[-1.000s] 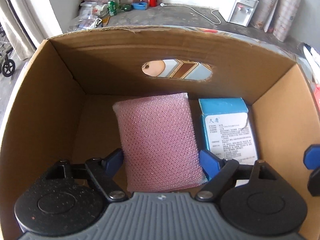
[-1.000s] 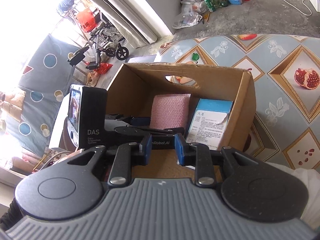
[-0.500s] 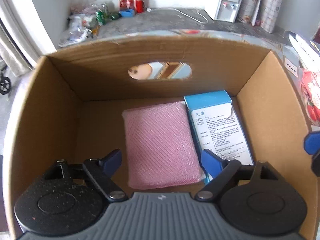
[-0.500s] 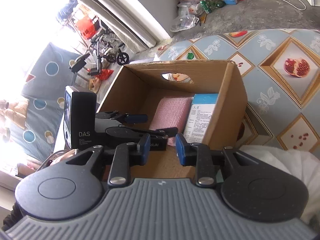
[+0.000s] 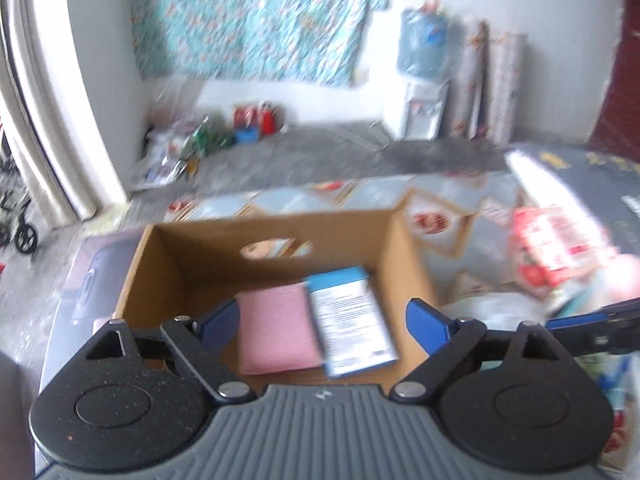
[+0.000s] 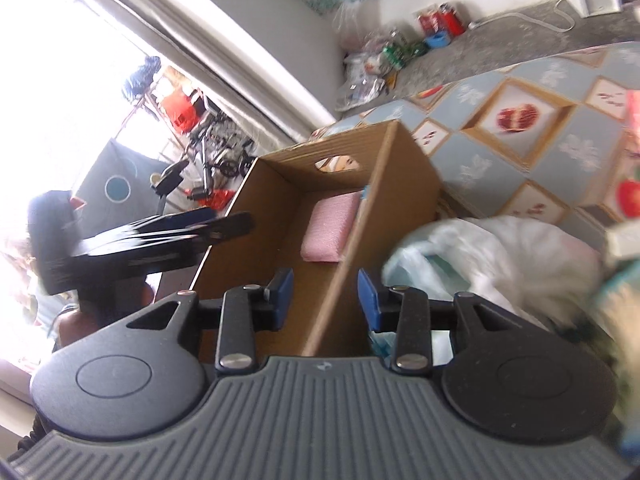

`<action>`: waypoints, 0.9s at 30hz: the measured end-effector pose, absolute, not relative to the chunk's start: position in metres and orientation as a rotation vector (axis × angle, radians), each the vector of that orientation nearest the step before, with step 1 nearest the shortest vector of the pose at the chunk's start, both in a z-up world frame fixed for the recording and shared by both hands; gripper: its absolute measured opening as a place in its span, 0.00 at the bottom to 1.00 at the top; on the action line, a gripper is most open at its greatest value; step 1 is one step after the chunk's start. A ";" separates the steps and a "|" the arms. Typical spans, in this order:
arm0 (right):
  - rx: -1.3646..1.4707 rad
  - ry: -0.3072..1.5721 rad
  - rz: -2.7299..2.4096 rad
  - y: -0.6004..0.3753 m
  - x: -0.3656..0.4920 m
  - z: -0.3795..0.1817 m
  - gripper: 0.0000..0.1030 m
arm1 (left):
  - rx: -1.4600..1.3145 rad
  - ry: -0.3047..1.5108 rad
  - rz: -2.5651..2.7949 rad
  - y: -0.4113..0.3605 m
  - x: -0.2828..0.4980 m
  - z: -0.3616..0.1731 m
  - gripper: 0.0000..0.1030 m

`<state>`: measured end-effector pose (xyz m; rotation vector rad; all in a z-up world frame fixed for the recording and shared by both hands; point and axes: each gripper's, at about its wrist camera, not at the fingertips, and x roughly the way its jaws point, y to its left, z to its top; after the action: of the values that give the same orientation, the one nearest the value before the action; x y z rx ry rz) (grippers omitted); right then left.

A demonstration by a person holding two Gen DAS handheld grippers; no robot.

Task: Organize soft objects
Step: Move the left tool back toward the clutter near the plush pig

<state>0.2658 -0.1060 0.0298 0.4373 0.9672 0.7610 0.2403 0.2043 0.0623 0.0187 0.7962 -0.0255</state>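
Pink sponge pad [image 5: 278,328] is lying flat on the floor of the open cardboard box [image 5: 404,256], its long side touching a blue-and-white printed carton [image 5: 350,322] that is lying beside it. Box is sitting on a tablecloth [image 6: 516,116] patterned with pomegranates. Just beside the box's right wall, a crumpled white plastic bag [image 6: 492,256] is spreading over the cloth; red-and-white packets [image 5: 556,236] are lying farther right, blurred. Left gripper [image 5: 322,320] is hovering above the box's near edge, its jaws widening, nothing between them. Right gripper [image 6: 325,296] is straddling the line of the box's right wall without touching it, its jaws parting too, holding nothing. Pad's surface is showing a fine mesh texture, edges soft and rounded, shape undistorted.
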 end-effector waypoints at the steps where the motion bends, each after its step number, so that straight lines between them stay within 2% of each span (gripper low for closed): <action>1: 0.438 0.954 0.750 -0.117 0.258 0.033 0.35 | 0.016 0.784 -0.041 0.196 0.233 0.069 0.89; 9: 0.416 0.846 0.589 -0.224 0.207 0.056 0.40 | 0.016 0.683 -0.174 0.107 0.186 0.098 0.89; 19: 0.415 0.860 0.429 -0.326 0.199 0.036 0.40 | 0.046 0.735 -0.331 -0.017 0.173 0.049 0.87; 21: 0.402 0.885 0.437 -0.328 0.209 0.029 0.40 | 0.040 0.763 -0.339 -0.033 0.176 0.034 0.83; 24: 0.368 0.922 0.454 -0.313 0.230 0.022 0.40 | 0.033 0.798 -0.326 -0.049 0.182 0.012 0.68; 25: 0.353 0.935 0.471 -0.307 0.239 0.019 0.40 | 0.026 0.816 -0.320 -0.051 0.185 0.007 0.60; 27: 0.327 0.965 0.479 -0.297 0.257 0.009 0.40 | 0.005 0.856 -0.323 -0.055 0.195 -0.007 0.55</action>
<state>0.2567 -0.2971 0.0093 0.3275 0.9652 0.4789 0.1953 -0.0555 -0.0067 0.0047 0.8559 -0.3227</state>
